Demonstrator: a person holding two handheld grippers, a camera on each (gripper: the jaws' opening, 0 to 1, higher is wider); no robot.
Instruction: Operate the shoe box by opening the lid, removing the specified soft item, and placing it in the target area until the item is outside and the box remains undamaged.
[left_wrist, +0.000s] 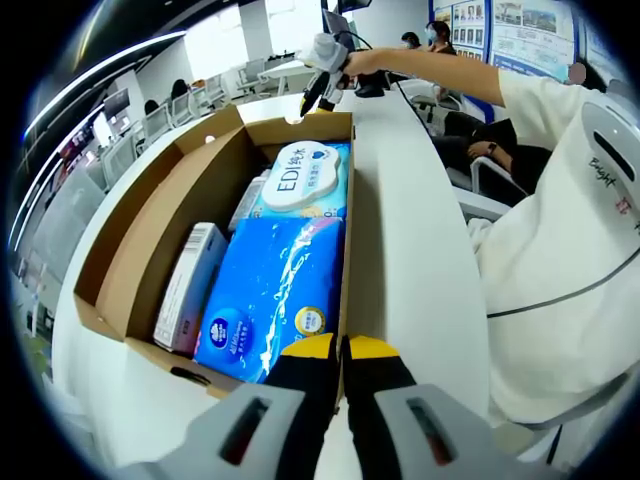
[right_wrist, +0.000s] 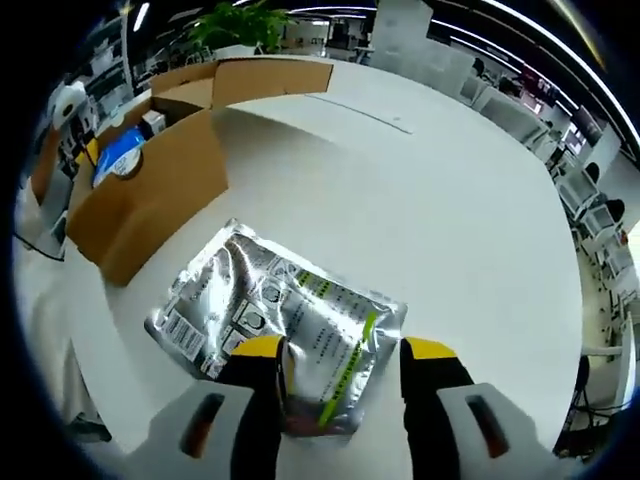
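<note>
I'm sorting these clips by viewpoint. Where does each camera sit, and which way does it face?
Left gripper view: rides the left gripper, jaws closed, facing along the open shoe box with its blue tissue pack; the person's sleeve shows.
Right gripper view: rides the right gripper, jaws open, looking down at a silver pouch on the white table.
Shared: box, table.

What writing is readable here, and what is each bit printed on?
"EDI纯水": on the white lid of the wipes pack in the cardboard box.
"Bright": on the person's white shirt.
Blue tissue pack, silver foil pouch, wall posters: print too small or blurred.
</note>
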